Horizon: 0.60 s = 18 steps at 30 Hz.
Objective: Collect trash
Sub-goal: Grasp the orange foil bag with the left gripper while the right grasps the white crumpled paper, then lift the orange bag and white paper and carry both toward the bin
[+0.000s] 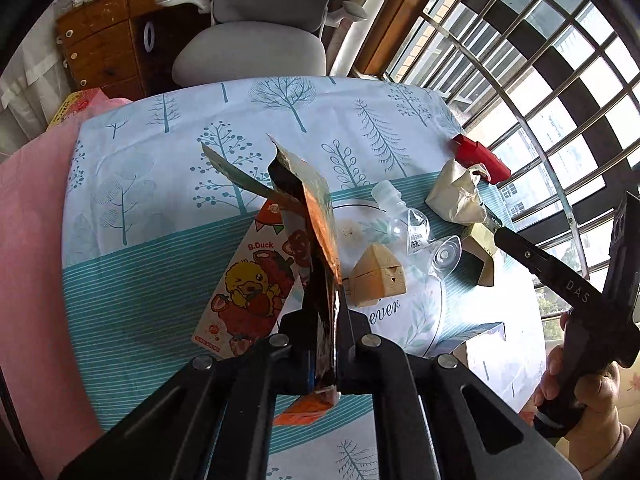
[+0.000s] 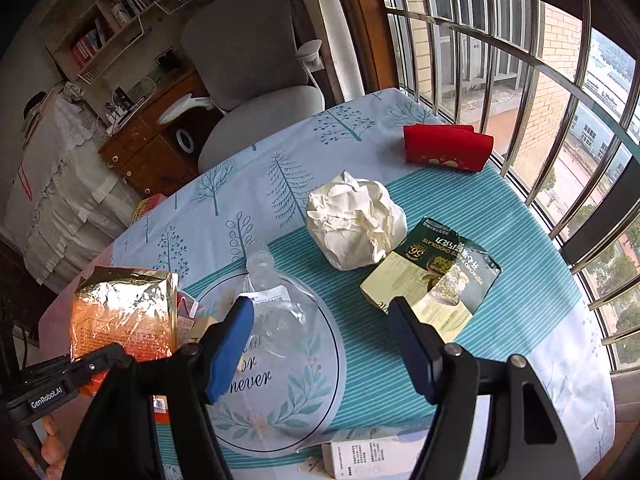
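Note:
My left gripper [image 1: 327, 300] is shut on an orange foil-lined carton [image 1: 316, 216] and holds it upright above the table; the carton also shows in the right wrist view [image 2: 124, 316]. My right gripper [image 2: 320, 312] is open and empty, hovering over a clear plastic bottle [image 2: 280, 304] that lies on the table. Ahead of it lie a crumpled white paper ball [image 2: 354, 226] and a torn green chocolate box [image 2: 436, 276]. A B.Duck carton [image 1: 248, 288] and a small beige box [image 1: 378, 274] lie below the left gripper.
A red packet [image 2: 448, 146] lies at the table's far right edge by the barred window [image 2: 520, 60]. A white box [image 2: 372, 456] sits at the near edge. A grey office chair [image 2: 256, 92] stands behind the tree-print tablecloth [image 2: 240, 184].

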Motion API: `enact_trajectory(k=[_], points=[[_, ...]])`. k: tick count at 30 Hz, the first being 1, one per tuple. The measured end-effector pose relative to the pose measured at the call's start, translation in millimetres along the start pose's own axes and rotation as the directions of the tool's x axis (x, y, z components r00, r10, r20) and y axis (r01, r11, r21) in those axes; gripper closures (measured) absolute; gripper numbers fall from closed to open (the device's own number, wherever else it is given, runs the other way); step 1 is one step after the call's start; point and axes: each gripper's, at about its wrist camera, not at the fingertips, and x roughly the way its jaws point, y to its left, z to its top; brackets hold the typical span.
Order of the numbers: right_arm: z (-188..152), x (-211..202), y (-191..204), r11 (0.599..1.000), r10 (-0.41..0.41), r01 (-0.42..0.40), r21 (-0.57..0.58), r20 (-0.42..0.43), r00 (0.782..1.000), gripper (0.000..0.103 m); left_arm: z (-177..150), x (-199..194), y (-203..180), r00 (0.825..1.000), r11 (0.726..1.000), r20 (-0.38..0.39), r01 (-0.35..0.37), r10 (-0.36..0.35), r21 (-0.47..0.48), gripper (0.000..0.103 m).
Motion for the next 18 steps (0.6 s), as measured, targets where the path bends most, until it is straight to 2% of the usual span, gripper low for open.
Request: enact_trajectory(k=[6, 11, 16, 17, 18], points=[[32, 32, -6, 0.999, -0.033, 0.033, 0.038, -0.013, 0.999, 0.033, 32, -25, 9, 0.991, 0.998, 0.116, -0.058, 0.062, -0.037, 0.099], [47, 60, -4, 0.996, -0.077, 0.078, 0.037, -0.029, 0.997, 0.033, 52, -16, 8, 0.988, 0.995, 0.129, -0.085, 0.09, -0.048, 0.099], [51, 83, -6, 0.993, -0.105, 0.107, 0.039, -0.054, 0.993, 0.033, 55, -3, -2, 0.988, 0.995, 0.121, -0.089, 0.094, -0.043, 0.099], [50, 86, -7, 0.993, -0.112, 0.114, 0.038, -0.053, 0.992, 0.044, 54, -2, -4, 0.988, 0.995, 0.12, -0.092, 0.096, -0.04, 0.099], [48, 87, -7, 0.993, -0.109, 0.11, 0.033, -0.049, 0.993, 0.049, 51, -1, -6, 0.988, 0.995, 0.118, -0.093, 0.097, -0.039, 0.099]])
